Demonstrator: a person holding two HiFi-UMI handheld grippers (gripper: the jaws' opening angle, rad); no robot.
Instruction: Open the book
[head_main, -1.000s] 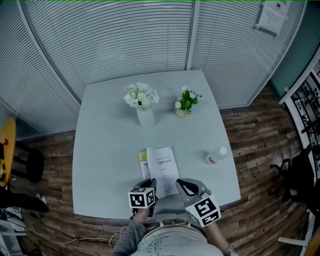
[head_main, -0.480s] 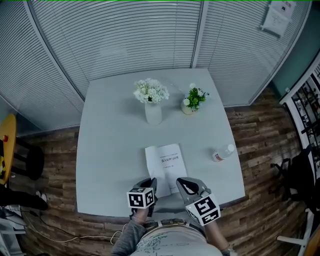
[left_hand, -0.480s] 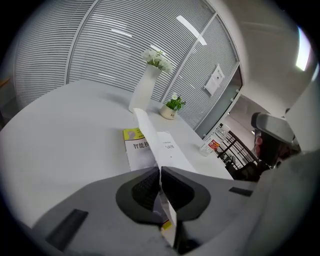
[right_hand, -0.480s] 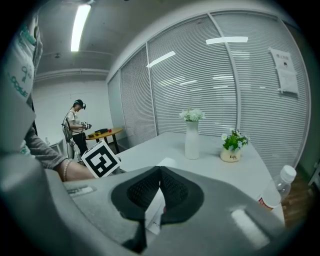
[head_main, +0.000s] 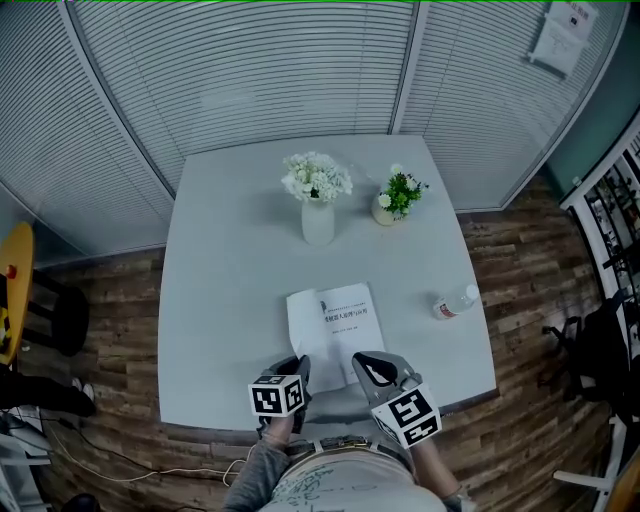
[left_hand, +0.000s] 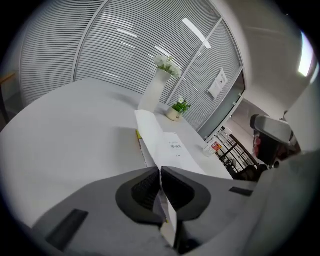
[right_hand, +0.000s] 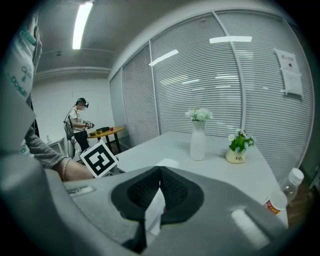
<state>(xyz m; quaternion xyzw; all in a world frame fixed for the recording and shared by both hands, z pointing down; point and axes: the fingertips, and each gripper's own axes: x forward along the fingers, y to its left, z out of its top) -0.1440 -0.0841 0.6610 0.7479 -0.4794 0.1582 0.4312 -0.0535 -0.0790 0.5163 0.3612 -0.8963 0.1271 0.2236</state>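
Evidently left tongs (head_main: 298, 366) clench the near edge of the book (head_main: 345, 318); right tongs (head_main: 368, 368) seemingly too.

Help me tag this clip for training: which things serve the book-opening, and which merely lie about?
In use: book, left gripper, right gripper.
Lying about: vase of white flowers, potted plant, bottle.
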